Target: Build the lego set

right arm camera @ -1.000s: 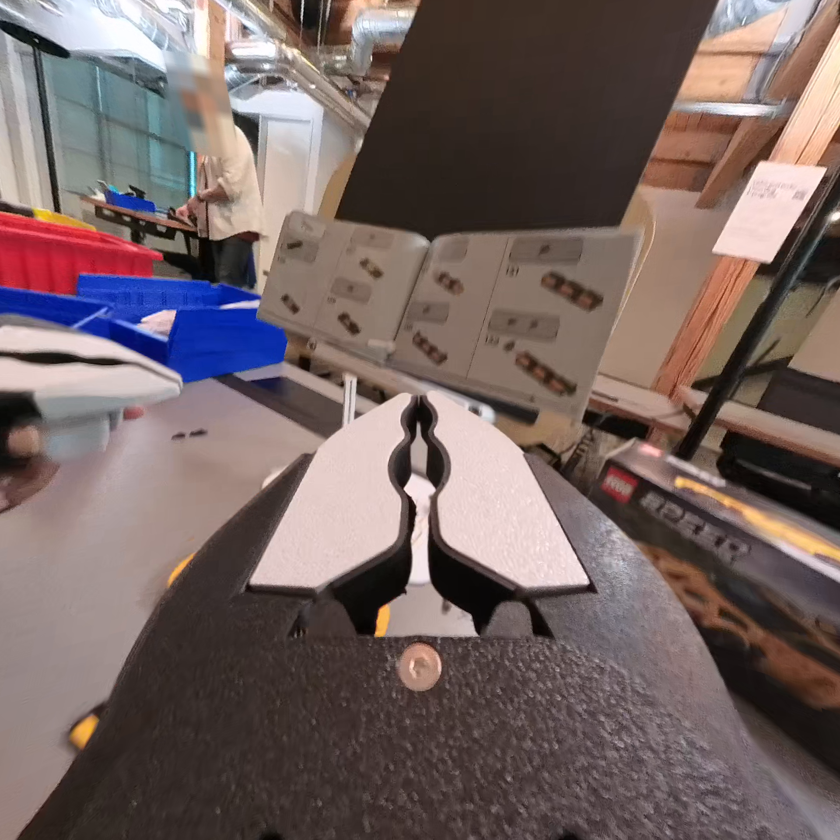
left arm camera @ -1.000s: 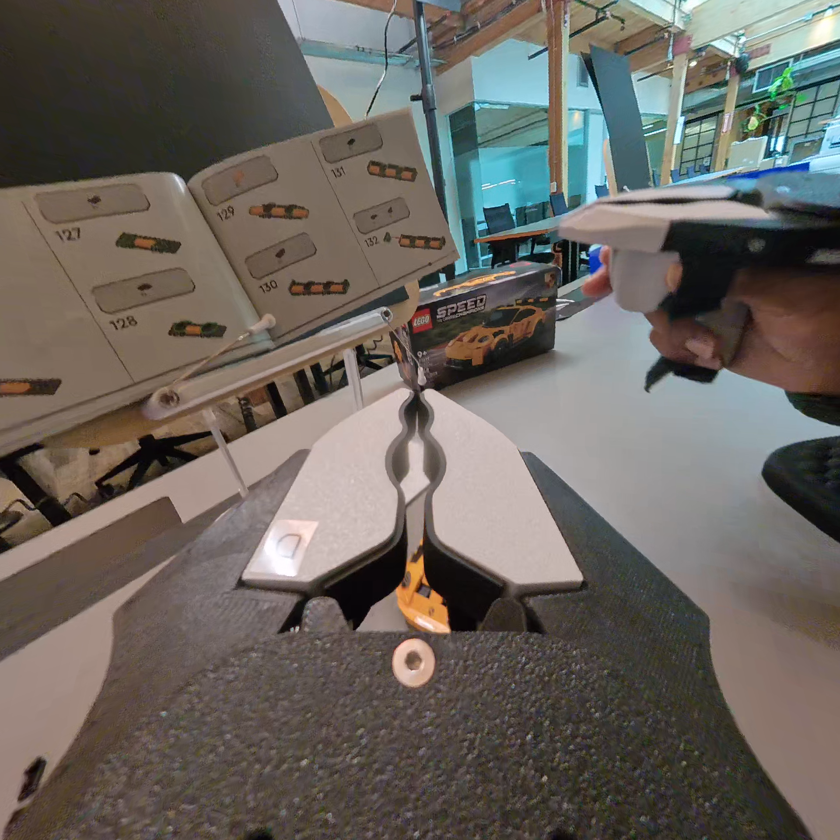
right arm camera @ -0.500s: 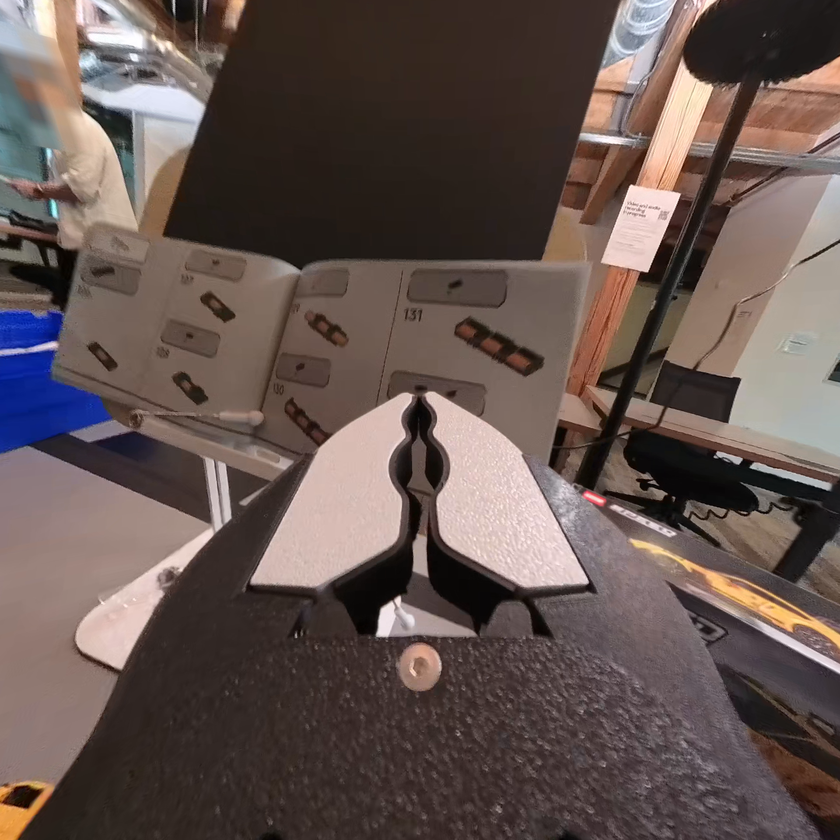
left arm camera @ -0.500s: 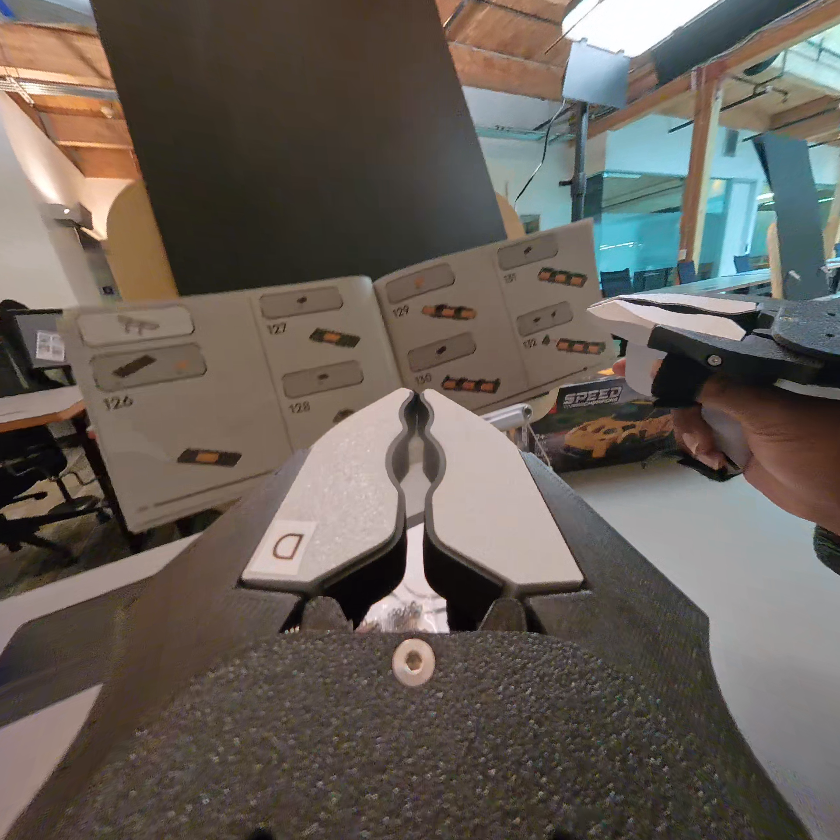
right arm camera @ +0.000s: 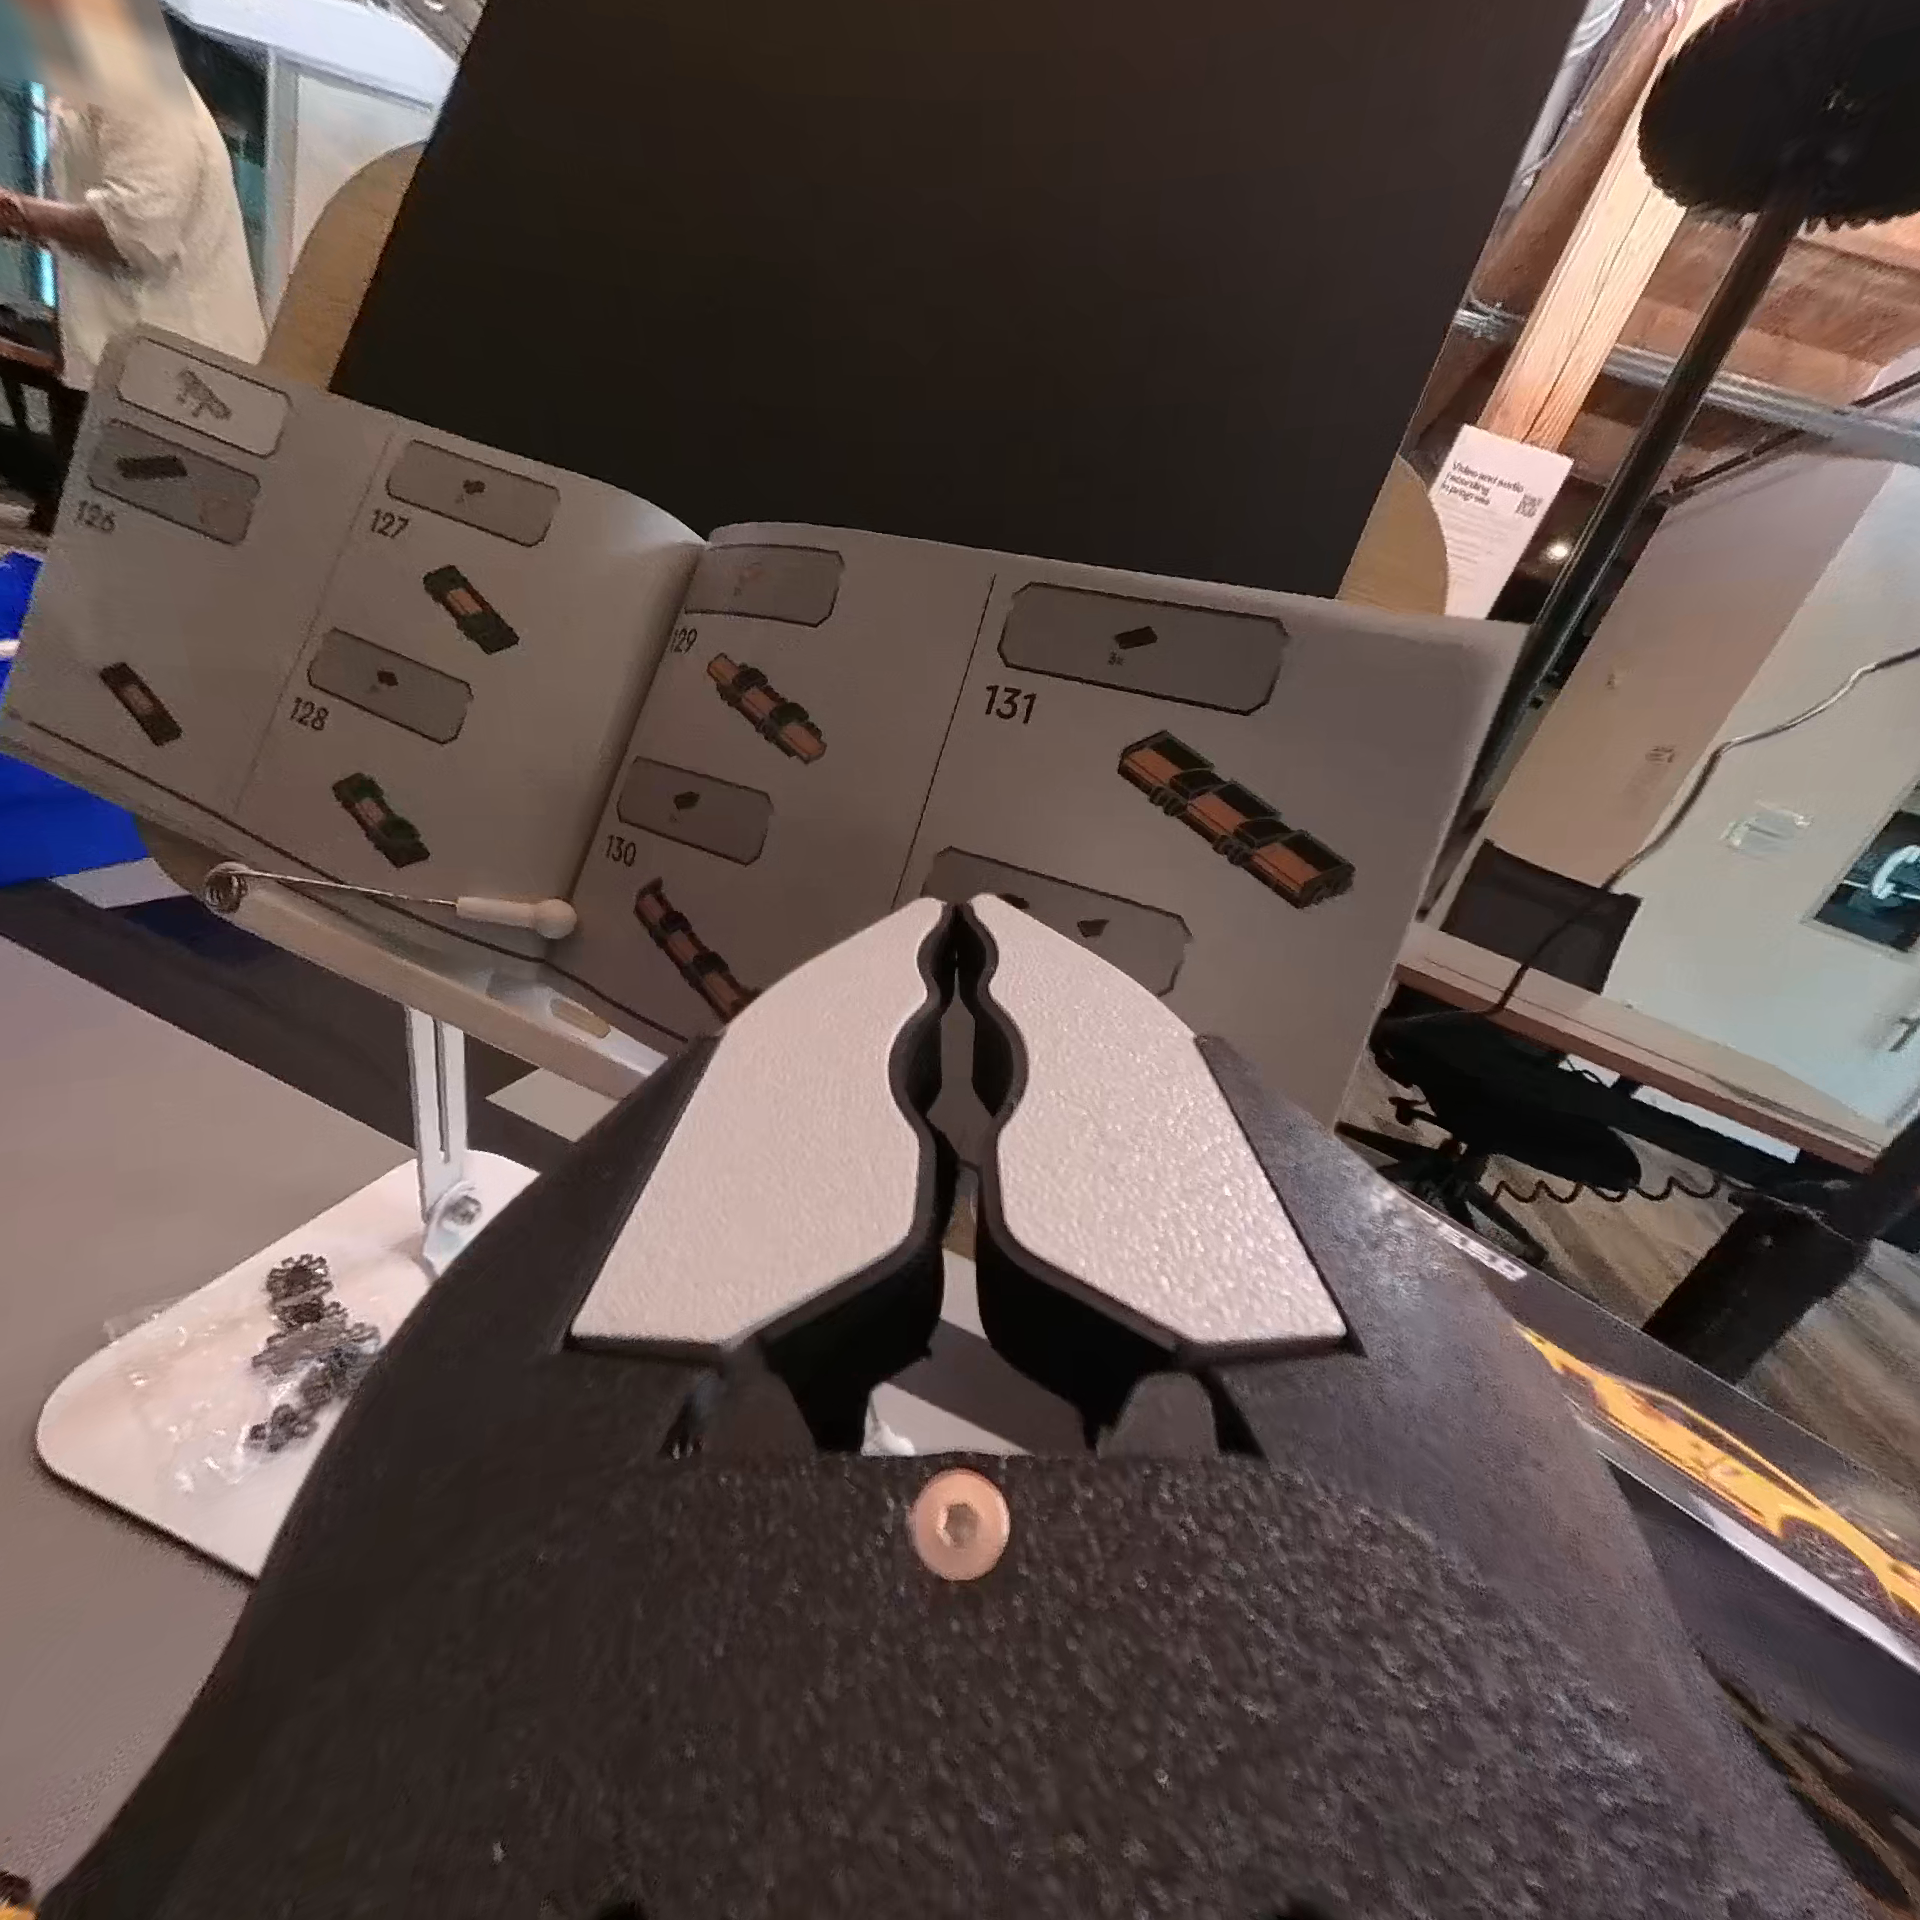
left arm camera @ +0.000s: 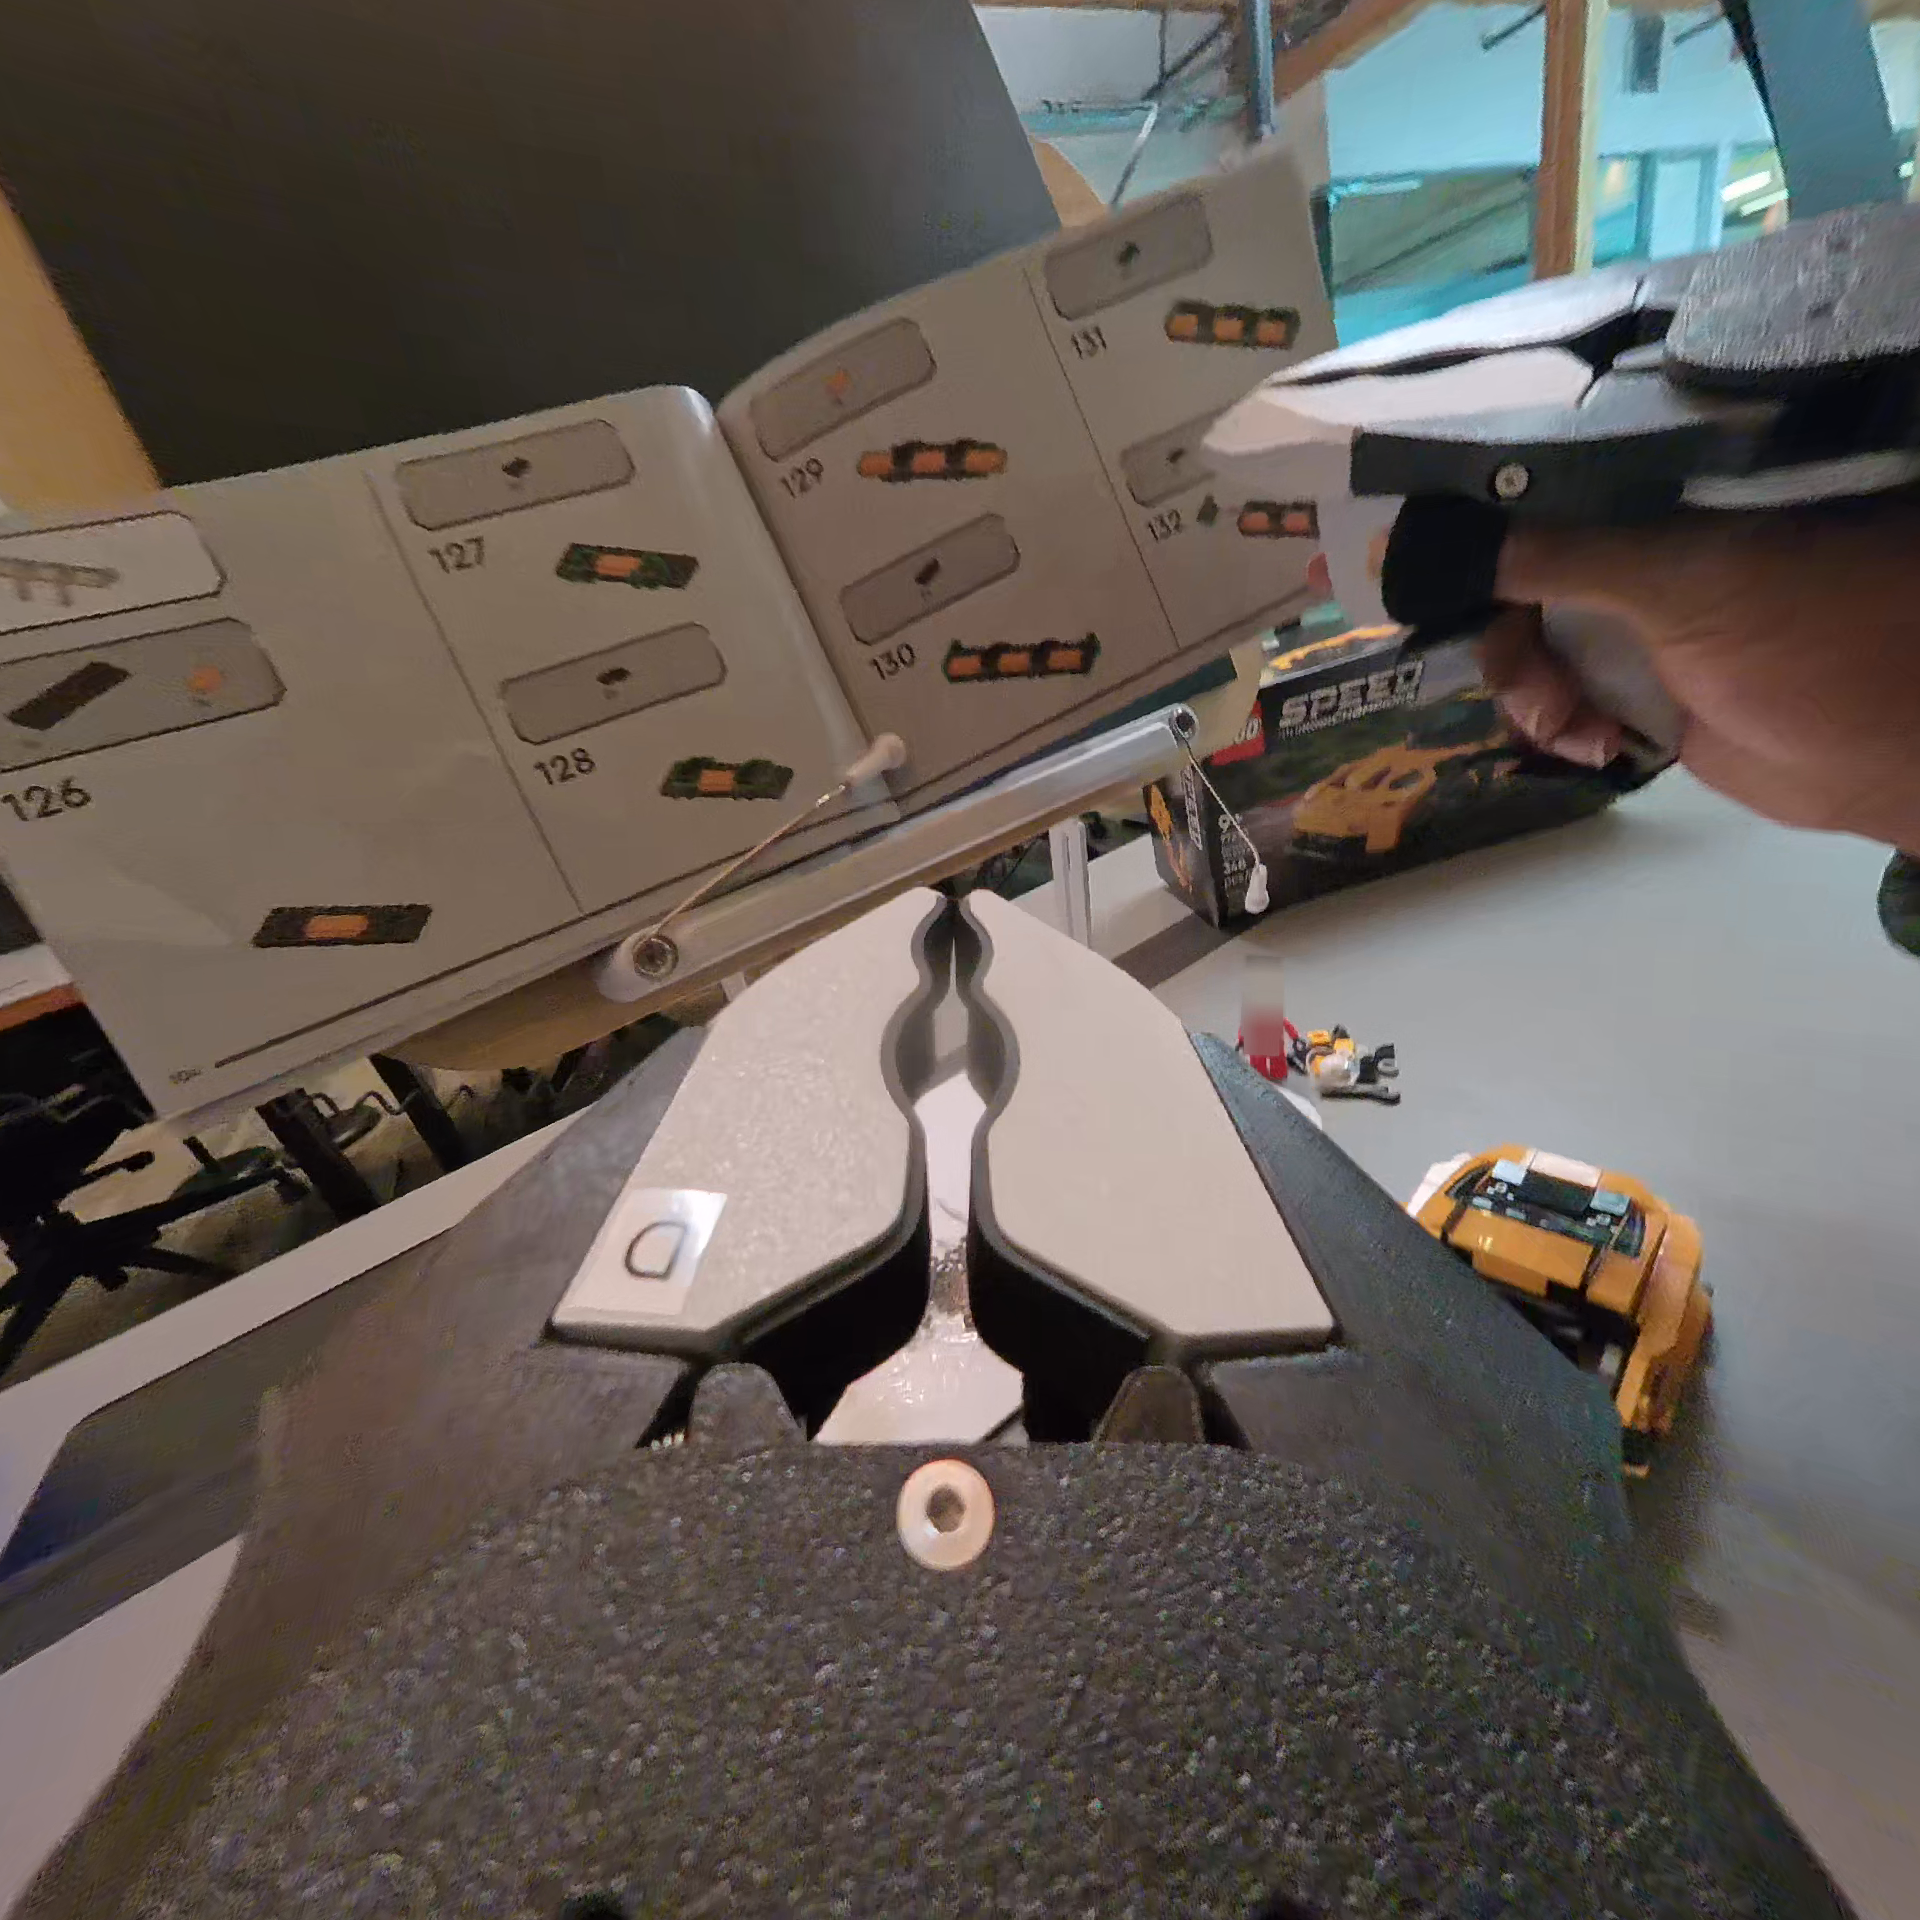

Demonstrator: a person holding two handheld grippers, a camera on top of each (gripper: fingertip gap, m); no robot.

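Note:
A partly built yellow lego car sits on the grey table at my right in the left wrist view. Small loose lego pieces lie beyond it. My left gripper is shut and empty, raised toward the open instruction booklet on its white stand. My right gripper is shut and empty, pointing at the booklet's right page. The right gripper also shows in the left wrist view, held by a hand, close to the booklet's right edge. A clear bag of small black pieces lies on the stand's base.
The lego set box stands on the table behind the booklet; it also shows at the right edge of the right wrist view. A black panel rises behind the booklet. A black pole stands at right. A person stands far left. Left tips to right tips: about 20 cm.
Both grippers have swung up and round to face the booklet and come closer to it. The car has come into the left wrist view at right. Both stayed shut.

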